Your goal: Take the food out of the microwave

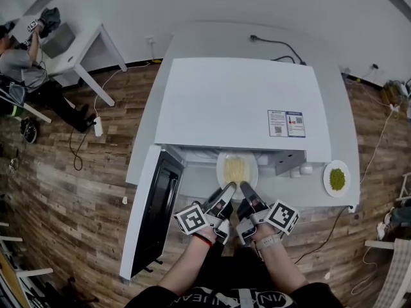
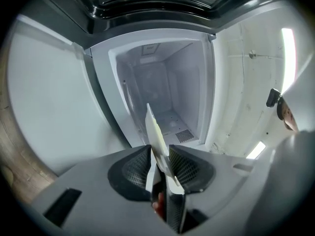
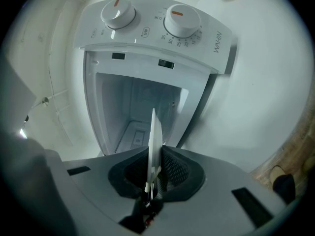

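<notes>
- The plate (image 1: 237, 170) of pale yellow food sits in the mouth of the microwave (image 1: 237, 101), partly out past its front edge; the door (image 1: 157, 210) hangs open to the microwave's left.
- The left gripper (image 1: 228, 188) has closed its jaws onto the plate's near rim. The right gripper (image 1: 246, 188), just beside it, pinches the same rim.
- This looks like the withdrawal step. Next, both grippers should pull away from the microwave together, keeping the plate level, to the table (image 1: 212, 40).

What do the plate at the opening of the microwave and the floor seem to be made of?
Plate: probably glazed ceramic, perhaps melamine. It is white and smooth, and its rim looks thin and stiff where it is seen edge-on. Floor: wood or wood-look laminate, with brown planks, visible grain, staggered joints and little shine.
</notes>
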Available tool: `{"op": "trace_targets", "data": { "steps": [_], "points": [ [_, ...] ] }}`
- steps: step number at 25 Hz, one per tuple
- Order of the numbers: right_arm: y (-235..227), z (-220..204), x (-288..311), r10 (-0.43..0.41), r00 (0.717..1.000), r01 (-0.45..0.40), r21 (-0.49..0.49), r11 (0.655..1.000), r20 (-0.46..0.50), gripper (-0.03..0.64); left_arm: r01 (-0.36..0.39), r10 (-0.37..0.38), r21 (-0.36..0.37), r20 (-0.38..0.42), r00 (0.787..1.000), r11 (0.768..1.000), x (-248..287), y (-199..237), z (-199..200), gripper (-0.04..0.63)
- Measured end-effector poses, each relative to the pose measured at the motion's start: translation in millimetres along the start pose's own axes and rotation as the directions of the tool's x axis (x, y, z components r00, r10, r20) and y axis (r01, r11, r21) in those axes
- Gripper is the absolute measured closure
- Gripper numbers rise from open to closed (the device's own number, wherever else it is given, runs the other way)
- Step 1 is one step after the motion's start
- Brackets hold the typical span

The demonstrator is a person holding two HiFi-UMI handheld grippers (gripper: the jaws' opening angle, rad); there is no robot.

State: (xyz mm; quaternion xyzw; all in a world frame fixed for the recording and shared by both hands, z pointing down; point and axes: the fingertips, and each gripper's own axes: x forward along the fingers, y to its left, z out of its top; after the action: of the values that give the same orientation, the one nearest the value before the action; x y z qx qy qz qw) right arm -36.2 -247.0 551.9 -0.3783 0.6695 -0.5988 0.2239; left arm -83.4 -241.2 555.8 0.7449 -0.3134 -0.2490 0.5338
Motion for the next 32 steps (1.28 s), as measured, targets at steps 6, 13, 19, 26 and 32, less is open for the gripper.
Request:
{"op": "trace_targets", "data": {
  "steps": [6,13,19,26,32],
  "points": [
    [8.7,-0.2,-5.0,0.004,1.000,-0.004,0.006,1.000,0.000,0.558,-0.034,0.034,-0.001,-0.010,0.999,0.999,-3.1,-7.1,-1.0,0.488],
    [14.9,-3.9,-13.5,0.026,0.999,-0.026,-0.008,1.000,-0.020,0.558,-0.021,0.021,0.035,-0.012,1.000,0.999,-6.9,-21.2,-5.2,0.489],
    [17.9,-9.1,-22.3,0.031,0.998,-0.032,-0.029,0.999,-0.048,0.558,-0.034,0.034,0.048,0.007,0.999,0.998,-14.6,-29.4,-10.9,0.489],
    [19.4,-16.8,-36.1,0.034,0.995,-0.036,-0.027,0.999,-0.091,0.558,-0.062,0.060,0.055,0.046,0.997,0.997,-24.8,-35.6,-23.6,0.489],
    [19.1,-23.6,-52.6,0.047,0.990,-0.049,-0.010,0.999,-0.131,0.558,-0.083,0.077,0.063,0.090,0.993,0.995,-34.7,-43.9,-38.1,0.489]
  ]
}}
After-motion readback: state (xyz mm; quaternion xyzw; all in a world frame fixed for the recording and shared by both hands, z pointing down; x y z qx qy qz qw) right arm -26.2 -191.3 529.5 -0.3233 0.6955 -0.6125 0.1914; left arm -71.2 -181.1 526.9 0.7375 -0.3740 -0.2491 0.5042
